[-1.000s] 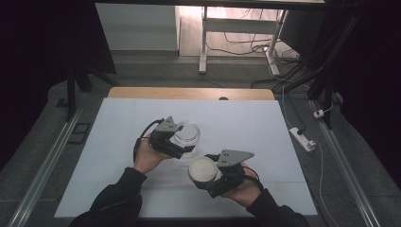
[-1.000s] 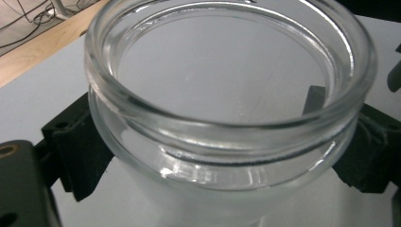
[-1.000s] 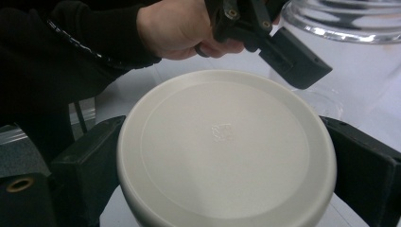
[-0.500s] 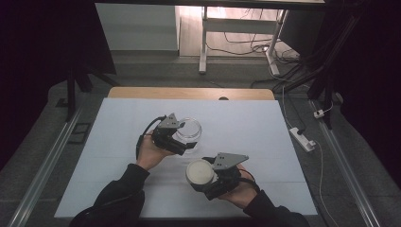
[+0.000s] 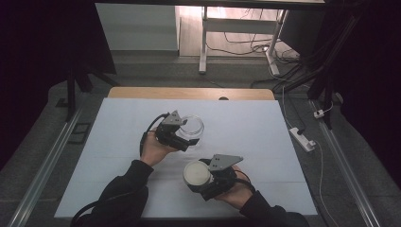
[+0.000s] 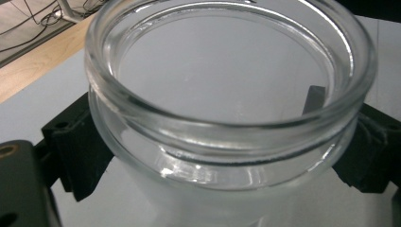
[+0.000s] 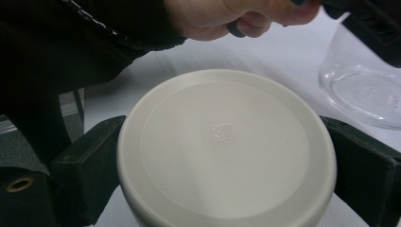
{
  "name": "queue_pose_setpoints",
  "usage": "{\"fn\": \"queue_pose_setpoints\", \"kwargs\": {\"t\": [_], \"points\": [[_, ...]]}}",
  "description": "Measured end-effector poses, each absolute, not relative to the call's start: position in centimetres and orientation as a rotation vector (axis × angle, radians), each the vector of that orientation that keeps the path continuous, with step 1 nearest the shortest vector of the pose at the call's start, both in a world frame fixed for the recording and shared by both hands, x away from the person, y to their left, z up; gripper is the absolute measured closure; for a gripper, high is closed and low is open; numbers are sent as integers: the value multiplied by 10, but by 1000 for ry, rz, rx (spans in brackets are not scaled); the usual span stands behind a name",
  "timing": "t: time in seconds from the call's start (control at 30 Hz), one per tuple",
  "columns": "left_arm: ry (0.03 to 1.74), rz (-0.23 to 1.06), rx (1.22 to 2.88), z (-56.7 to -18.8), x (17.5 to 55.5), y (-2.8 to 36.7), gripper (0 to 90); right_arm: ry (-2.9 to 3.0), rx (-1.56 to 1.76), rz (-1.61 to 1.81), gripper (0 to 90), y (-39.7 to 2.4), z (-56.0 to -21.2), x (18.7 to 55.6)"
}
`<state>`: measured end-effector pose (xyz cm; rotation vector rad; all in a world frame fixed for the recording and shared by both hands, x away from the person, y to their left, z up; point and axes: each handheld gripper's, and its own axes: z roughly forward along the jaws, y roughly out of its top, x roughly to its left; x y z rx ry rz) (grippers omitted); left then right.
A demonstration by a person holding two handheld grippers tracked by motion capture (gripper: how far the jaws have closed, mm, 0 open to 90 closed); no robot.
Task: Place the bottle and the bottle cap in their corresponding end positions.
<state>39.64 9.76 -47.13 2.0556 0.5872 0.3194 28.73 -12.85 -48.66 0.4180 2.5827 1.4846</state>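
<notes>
A clear glass jar (image 5: 191,126) with an open mouth stands mid-table, and my left gripper (image 5: 185,138) is shut on it. In the left gripper view the jar (image 6: 227,99) sits between the two black jaws, empty inside. My right gripper (image 5: 201,178) is shut on a round white lid (image 5: 197,173) near the front of the table. In the right gripper view the lid (image 7: 226,146) lies flat-side up between the jaws, with the jar (image 7: 366,85) and the left hand beyond it.
A white sheet (image 5: 246,127) covers the table, with a bare wooden strip (image 5: 189,93) at the far edge. A power strip (image 5: 302,138) lies on the floor to the right. Metal rails run along both sides.
The right gripper has drawn the lid toward the front edge and slightly left, away from the jar. The left gripper and jar have barely shifted.
</notes>
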Motion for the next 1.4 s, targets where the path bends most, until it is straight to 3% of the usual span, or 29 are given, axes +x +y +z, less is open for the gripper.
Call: {"fn": "queue_pose_setpoints", "kwargs": {"t": [1.4], "points": [[654, 357, 2074, -508, 429, 89, 74, 2679, 411, 1308, 70, -110, -535, 306]]}}
